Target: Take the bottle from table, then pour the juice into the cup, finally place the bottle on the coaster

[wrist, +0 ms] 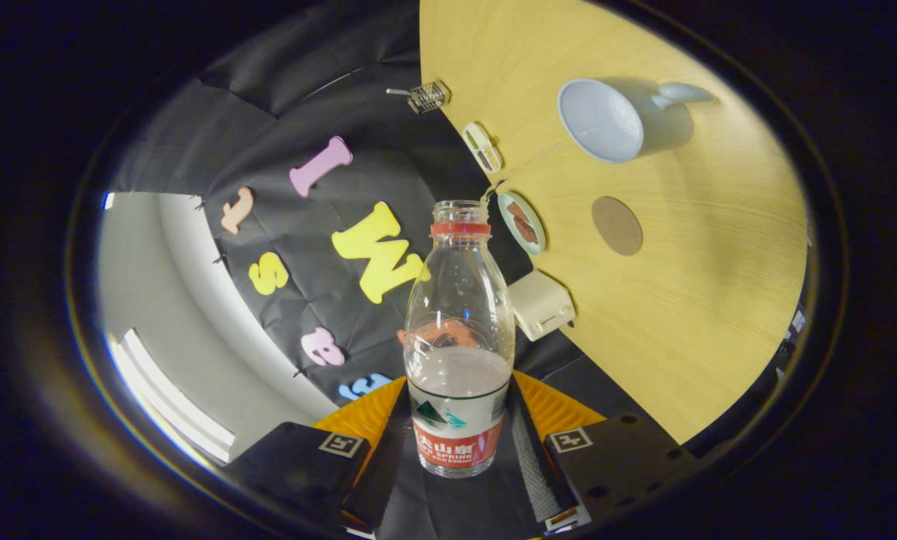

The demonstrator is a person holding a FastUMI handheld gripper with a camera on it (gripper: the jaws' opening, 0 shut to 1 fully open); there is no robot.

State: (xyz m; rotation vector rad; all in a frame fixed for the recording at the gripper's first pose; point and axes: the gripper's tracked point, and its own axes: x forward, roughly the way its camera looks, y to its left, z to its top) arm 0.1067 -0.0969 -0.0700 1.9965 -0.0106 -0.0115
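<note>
My gripper (457,442) is shut on a clear plastic bottle (458,315), both fingers pressing its labelled base. The bottle is uncapped, with a red neck ring, and holds a little pinkish juice pooled near the label. The whole view is rolled, so the wooden table (688,315) stands on edge to the right of the bottle. A pale blue cup (606,120) with a handle sits on the table beyond the bottle's mouth, its opening facing me. A thin stream runs from the bottle's mouth toward the cup. A round brown coaster (616,225) lies on the table between cup and fingers.
Along the table's far edge sit a small wire basket (427,96), a white oval item (483,147), a round greenish dish (522,223) and a cream box (541,304). A white wall with a bright strip lies left of the bottle.
</note>
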